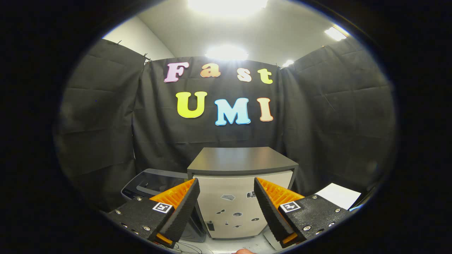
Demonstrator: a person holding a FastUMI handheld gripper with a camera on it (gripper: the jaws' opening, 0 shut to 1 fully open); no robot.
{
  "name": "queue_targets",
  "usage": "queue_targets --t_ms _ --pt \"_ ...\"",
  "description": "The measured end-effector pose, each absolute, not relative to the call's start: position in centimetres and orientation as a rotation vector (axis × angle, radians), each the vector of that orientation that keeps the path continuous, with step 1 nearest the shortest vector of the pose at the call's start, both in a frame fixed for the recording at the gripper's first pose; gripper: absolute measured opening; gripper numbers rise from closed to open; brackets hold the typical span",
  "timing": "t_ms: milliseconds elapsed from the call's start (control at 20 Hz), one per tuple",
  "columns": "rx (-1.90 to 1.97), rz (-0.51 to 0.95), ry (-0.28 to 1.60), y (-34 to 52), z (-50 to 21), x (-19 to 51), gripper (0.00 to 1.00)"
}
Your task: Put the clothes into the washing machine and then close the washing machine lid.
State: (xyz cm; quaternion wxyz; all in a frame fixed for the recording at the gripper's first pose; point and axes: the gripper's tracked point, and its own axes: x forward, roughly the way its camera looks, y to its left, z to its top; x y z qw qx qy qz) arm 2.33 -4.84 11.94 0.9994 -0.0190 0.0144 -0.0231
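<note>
With the gripper [226, 204] fingers spread apart and holding nothing, steer down and left toward the washing machine [152, 185] beside the cabinet [242, 169], locating the clothes, unidentifiable here, before any grasp.

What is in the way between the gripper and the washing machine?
Nothing visible. The gripper is open and holds nothing. What looks like the grey washing machine sits low beyond one finger, beside the cabinet that stands straight ahead between the fingers.
</note>
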Motion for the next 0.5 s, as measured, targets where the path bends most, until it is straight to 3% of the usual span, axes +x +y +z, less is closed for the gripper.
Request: queue_targets --t_ms 500 --pt "-0.035 -0.063 0.017 -5.47 11.83 2.54 0.95"
